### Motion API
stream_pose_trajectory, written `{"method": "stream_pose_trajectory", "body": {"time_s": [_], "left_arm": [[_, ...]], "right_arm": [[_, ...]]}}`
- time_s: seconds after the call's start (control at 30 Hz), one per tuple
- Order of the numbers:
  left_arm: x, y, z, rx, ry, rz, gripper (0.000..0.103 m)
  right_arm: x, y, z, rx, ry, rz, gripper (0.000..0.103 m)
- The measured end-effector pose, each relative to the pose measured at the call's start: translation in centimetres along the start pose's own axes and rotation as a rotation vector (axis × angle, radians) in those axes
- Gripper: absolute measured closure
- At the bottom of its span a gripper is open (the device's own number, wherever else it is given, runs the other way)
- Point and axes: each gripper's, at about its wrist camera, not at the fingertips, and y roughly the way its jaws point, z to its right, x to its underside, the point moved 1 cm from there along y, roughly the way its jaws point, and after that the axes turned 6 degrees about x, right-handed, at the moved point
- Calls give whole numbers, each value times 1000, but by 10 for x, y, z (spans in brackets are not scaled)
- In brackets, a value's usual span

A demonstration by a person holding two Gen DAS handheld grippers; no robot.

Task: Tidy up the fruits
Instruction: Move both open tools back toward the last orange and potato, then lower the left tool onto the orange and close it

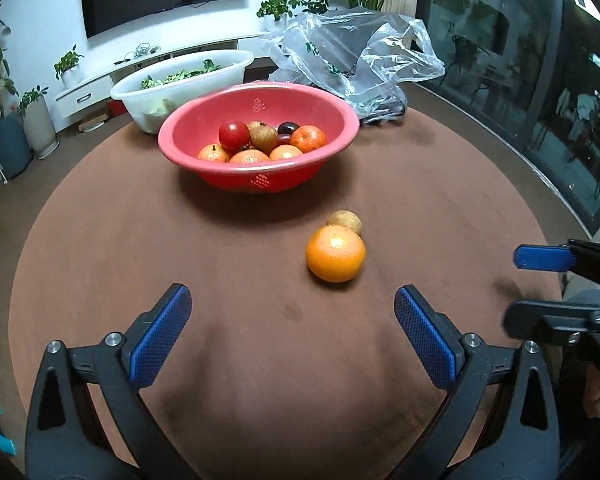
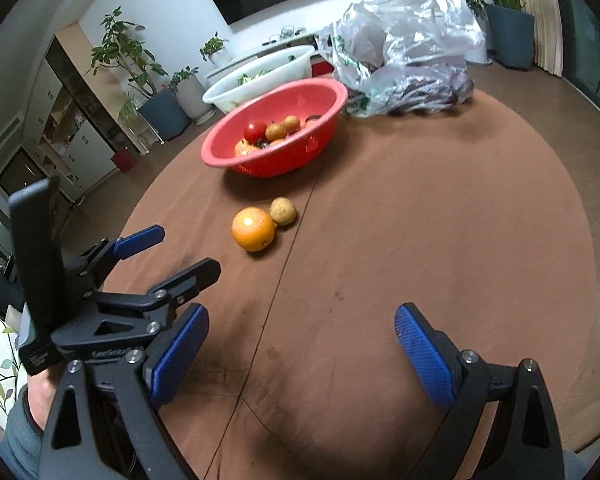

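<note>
An orange (image 1: 335, 254) (image 2: 253, 229) lies on the round brown table (image 1: 140, 248) (image 2: 440, 220), touching a small tan fruit (image 1: 345, 222) (image 2: 283, 211) just behind it. Farther back stands a red basket (image 1: 204, 128) (image 2: 332, 96) holding several fruits: oranges, a red tomato (image 1: 234, 135), a tan fruit and a dark plum. My left gripper (image 1: 292, 308) is open, short of the orange, nothing between its fingers. My right gripper (image 2: 302, 328) is open too, low over the table's near side. The left gripper (image 2: 176, 252) shows at the left of the right wrist view.
A white tub (image 1: 140, 92) (image 2: 220, 94) with greens stands behind the basket. A crumpled clear plastic bag (image 1: 360, 52) (image 2: 412, 40) lies at the table's far right. Potted plants, a TV wall and a glass door surround the table.
</note>
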Motion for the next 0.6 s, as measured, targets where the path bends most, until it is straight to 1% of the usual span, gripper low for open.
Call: {"method": "stream_pose_trajectory", "body": {"time_s": [0.07, 0.23, 0.37, 0.43, 0.5, 0.6], "left_arm": [[-5, 4, -1, -7, 17, -3, 0], [-13, 23, 4, -17, 92, -59, 0], [-21, 32, 6, 3, 129, -75, 1], [-25, 37, 6, 14, 146, -84, 3], [-26, 43, 6, 27, 155, -101, 20], [-27, 50, 5, 55, 155, -118, 28]], "right_arm": [[-2, -2, 2, 16, 7, 7, 6], [-4, -2, 6, 56, -3, 10, 6], [-3, 1, 10, 84, -7, 3, 7], [-2, 3, 12, 88, -7, 1, 8], [0, 4, 13, 88, -9, -2, 9], [0, 6, 13, 92, -17, -2, 10]]}}
